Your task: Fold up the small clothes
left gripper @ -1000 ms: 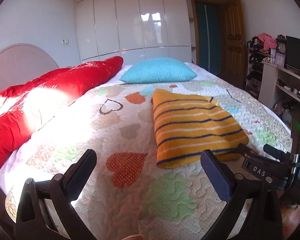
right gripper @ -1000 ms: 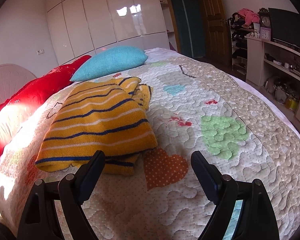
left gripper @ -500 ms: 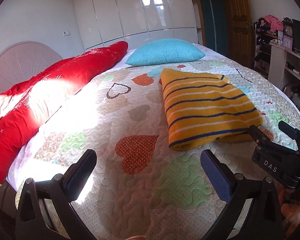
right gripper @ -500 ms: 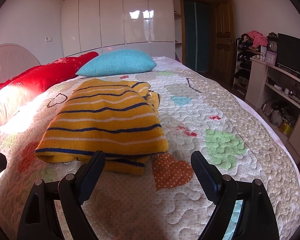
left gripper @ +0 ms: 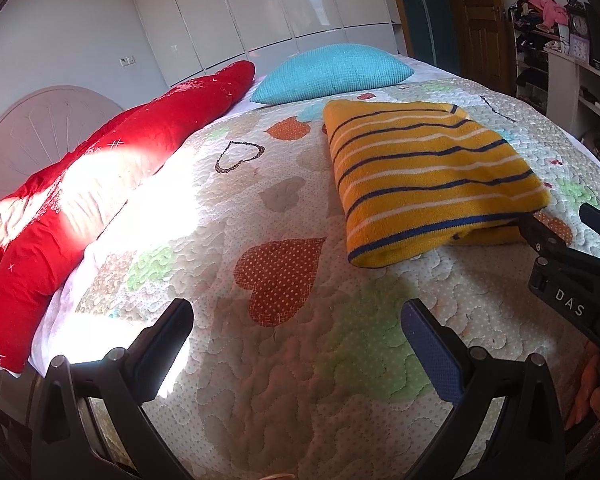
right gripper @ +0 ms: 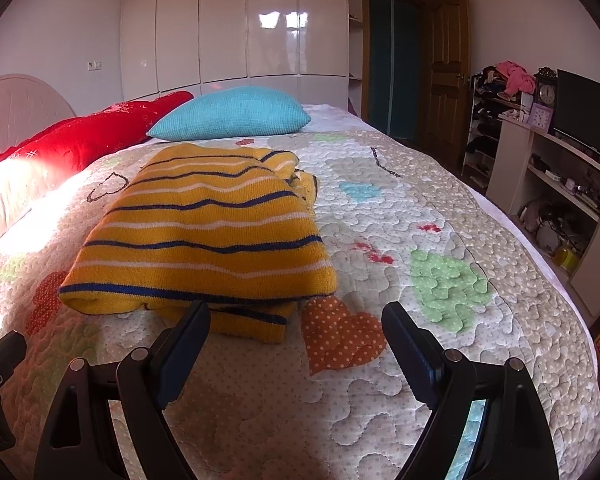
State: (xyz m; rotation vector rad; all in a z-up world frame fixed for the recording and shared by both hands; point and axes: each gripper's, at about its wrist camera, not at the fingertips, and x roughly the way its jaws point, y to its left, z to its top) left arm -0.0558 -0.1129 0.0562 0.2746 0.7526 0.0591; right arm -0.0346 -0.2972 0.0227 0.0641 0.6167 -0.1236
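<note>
On the quilted bed, toward its middle, lies the yellow striped sweater, already doubled into a thick rectangle with its blue-edged hem facing us. We judge the folding well advanced: the top layer lies flat and fairly square, but a lower layer sticks out at the near edge and some bunched fabric shows at the far right corner, so a tidy-up or one more fold may remain. No other small garment shows on the bed, so we cannot tell whether more pieces wait.

Our right gripper hovers just in front of the sweater's near edge, its jaws spread wide with only quilt between them; its left finger sits close to the protruding lower layer without holding it. Our left gripper is also wide open and empty, over bare quilt to the left of the sweater and nearer than it.

Beyond the sweater a turquoise pillow rests at the far end of the bed, and a red duvet runs along the left side. White wardrobe doors stand behind, with shelves to the right.
</note>
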